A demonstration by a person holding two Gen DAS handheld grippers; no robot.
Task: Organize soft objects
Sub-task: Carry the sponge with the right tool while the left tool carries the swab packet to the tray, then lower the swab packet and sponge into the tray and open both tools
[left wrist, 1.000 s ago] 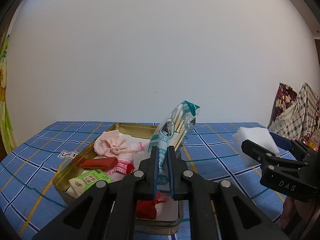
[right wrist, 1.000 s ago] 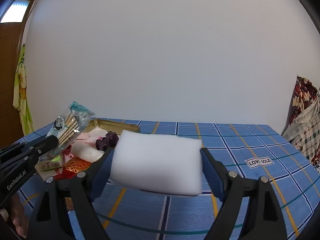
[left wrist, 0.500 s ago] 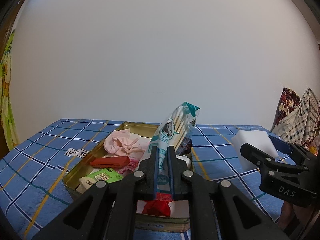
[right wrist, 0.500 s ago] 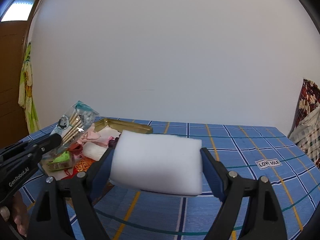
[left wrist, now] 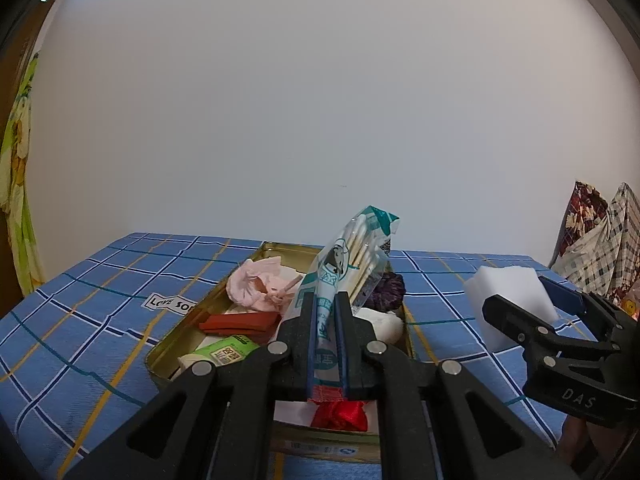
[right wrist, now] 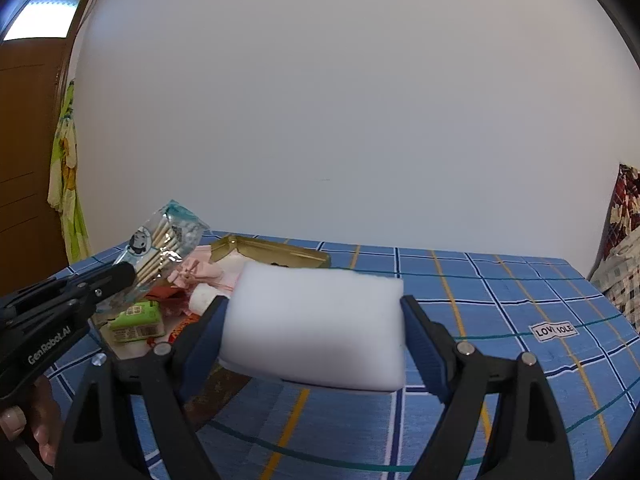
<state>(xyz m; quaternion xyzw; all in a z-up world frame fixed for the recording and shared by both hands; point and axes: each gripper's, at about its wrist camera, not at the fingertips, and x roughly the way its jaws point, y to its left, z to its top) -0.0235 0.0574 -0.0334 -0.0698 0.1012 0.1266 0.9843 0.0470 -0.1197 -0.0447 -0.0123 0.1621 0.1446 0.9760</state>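
A blue checked tablecloth (left wrist: 100, 320) covers the table. On it sits a gold metal tin (left wrist: 168, 344), open at the top. Inside the tin lie a pink cloth (left wrist: 256, 284), a red flat pack (left wrist: 240, 322), a green and white pack (left wrist: 224, 354), a dark purple soft thing (left wrist: 386, 290), a white soft lump (left wrist: 384, 326) and something shiny red (left wrist: 340, 416).

The right gripper (right wrist: 314, 320) squeezes a white sponge block (right wrist: 316, 328) between its 2 blue pads, up off the table, just right of the tin.

The left gripper (left wrist: 326, 312) is clamped tight on a bag of cotton swabs (left wrist: 352, 256), which sticks up above the tin.
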